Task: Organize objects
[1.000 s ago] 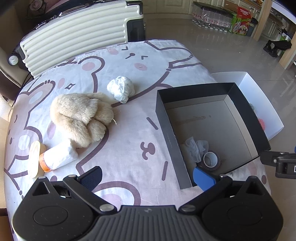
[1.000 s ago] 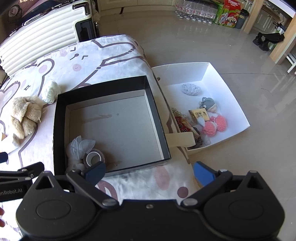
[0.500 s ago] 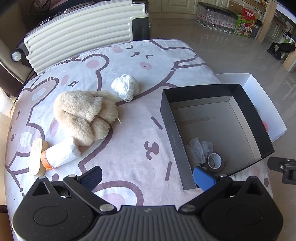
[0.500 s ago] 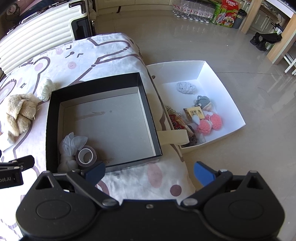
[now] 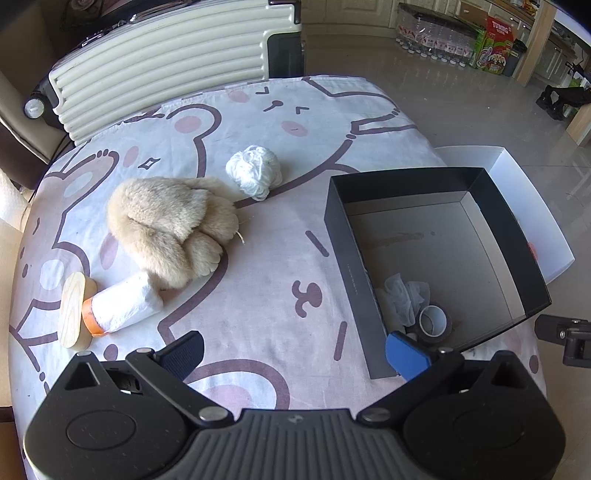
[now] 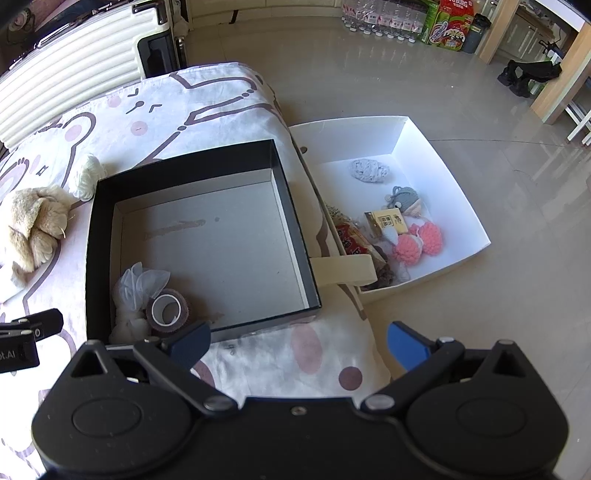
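A black box (image 5: 354,266) (image 6: 295,229) sits on the bear-print table; inside its near corner lie a tape roll (image 5: 433,325) (image 6: 168,312) and crumpled white plastic (image 5: 404,297) (image 6: 142,282). On the cloth lie a beige plush toy (image 5: 170,227) (image 6: 35,221), a white yarn ball (image 5: 255,170) (image 6: 86,177) and a white roll with an orange end on a wooden disc (image 5: 118,308). My left gripper (image 5: 295,354) is open and empty above the table's near edge. My right gripper (image 6: 299,345) is open and empty over the box's near right corner.
A white tray (image 6: 461,192) (image 5: 517,192) on the floor right of the table holds pink and grey knitted items, a small card box and snack packets. A cream ribbed suitcase (image 5: 159,62) stands behind the table. Bottles and cartons stand on the far floor (image 6: 406,22).
Both grippers have drawn back and shifted slightly right, so the table and box sit further left in view. Both stay open and empty. No object has moved.
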The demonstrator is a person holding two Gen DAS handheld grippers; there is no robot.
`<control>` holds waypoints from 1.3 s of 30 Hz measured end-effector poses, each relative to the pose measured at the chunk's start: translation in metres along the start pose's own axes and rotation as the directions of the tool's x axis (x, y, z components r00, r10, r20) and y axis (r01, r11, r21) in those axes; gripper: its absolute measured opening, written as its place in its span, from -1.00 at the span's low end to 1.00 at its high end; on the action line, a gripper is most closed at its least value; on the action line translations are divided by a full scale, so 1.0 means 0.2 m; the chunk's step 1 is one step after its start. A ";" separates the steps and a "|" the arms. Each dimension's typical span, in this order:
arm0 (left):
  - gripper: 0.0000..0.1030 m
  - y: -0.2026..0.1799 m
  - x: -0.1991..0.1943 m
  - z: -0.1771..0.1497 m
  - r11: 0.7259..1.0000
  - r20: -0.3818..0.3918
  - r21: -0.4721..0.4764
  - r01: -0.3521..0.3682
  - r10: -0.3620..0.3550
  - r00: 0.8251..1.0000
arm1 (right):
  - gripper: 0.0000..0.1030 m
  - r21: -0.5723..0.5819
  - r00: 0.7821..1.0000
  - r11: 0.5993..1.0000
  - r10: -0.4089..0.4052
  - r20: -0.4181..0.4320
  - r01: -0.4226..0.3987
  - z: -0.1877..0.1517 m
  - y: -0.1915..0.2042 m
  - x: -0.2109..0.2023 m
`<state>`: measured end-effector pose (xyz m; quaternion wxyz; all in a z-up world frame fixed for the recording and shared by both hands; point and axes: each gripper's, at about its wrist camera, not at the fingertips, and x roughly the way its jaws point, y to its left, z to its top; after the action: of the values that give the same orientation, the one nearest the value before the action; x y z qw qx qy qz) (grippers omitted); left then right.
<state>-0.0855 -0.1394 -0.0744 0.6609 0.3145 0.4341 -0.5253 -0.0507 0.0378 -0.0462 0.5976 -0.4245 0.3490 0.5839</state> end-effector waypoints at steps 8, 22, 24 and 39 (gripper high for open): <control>1.00 0.09 0.00 -0.01 1.000 -0.001 -0.018 -0.015 0.014 1.000 | 1.00 -0.002 1.000 1.000 0.012 0.000 -0.012 0.01 0.06 0.01; 1.00 0.41 -0.08 -0.09 0.992 0.005 -0.106 -0.072 0.073 0.997 | 1.00 -0.049 0.997 0.996 0.070 0.016 -0.069 0.06 0.34 0.00; 1.00 0.47 -0.10 -0.11 0.989 0.006 -0.125 -0.082 0.083 0.997 | 1.00 -0.062 0.996 0.995 0.083 0.018 -0.081 0.06 0.40 -0.01; 1.00 0.79 -0.22 -0.23 0.968 0.014 -0.212 -0.138 0.144 0.990 | 1.00 -0.145 0.989 0.980 0.146 0.031 -0.140 0.05 0.75 -0.07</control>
<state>0.0521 -0.0407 -0.0611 0.7323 0.2651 0.4542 -0.4327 -0.2018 0.0342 -0.0442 0.5294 -0.4277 0.3235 0.6574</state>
